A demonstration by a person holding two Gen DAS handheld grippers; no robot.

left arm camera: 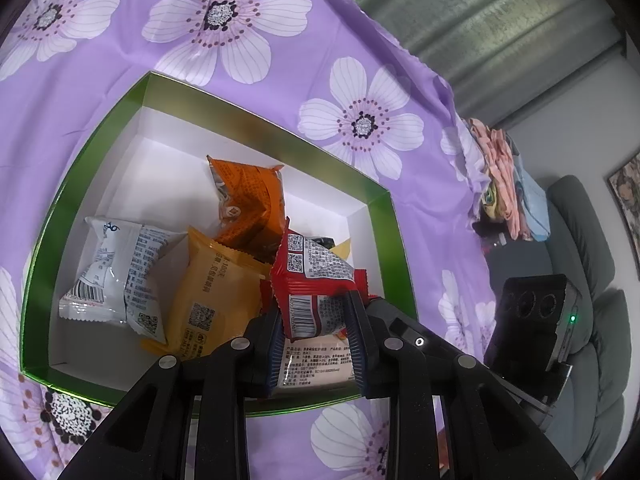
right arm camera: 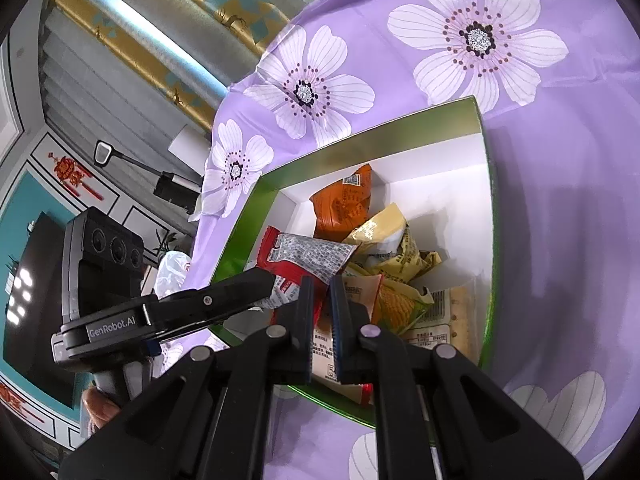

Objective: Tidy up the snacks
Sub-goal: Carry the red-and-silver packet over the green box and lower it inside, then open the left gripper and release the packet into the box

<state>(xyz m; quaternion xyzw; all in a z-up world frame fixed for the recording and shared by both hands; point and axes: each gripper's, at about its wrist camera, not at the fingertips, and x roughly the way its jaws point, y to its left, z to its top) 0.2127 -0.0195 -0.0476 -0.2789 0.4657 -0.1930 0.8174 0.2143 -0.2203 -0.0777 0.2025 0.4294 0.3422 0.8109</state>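
A green-rimmed box [left arm camera: 260, 128] with a white inside sits on the purple floral cloth and holds several snack packets. My left gripper [left arm camera: 314, 308] is shut on a red packet [left arm camera: 312, 280], held above the box's near right corner. Below lie a white packet [left arm camera: 116, 276], a yellow packet [left arm camera: 208, 296] and an orange packet [left arm camera: 248, 200]. In the right wrist view the box [right arm camera: 360, 136] shows the red packet [right arm camera: 308, 256] clamped by the left gripper [right arm camera: 256, 284]. My right gripper [right arm camera: 321, 282] is shut, its tips close to the red packet's lower edge; whether they pinch it is hidden.
More packets fill the box's near end: an orange one [right arm camera: 344, 204], yellow ones [right arm camera: 392, 240] and a beige one [right arm camera: 444, 320]. The purple cloth [left arm camera: 120, 80] covers the table. A grey sofa [left arm camera: 580, 240] and piled fabric [left arm camera: 504, 176] lie beyond the right edge. A hand [right arm camera: 100, 404] holds the left gripper.
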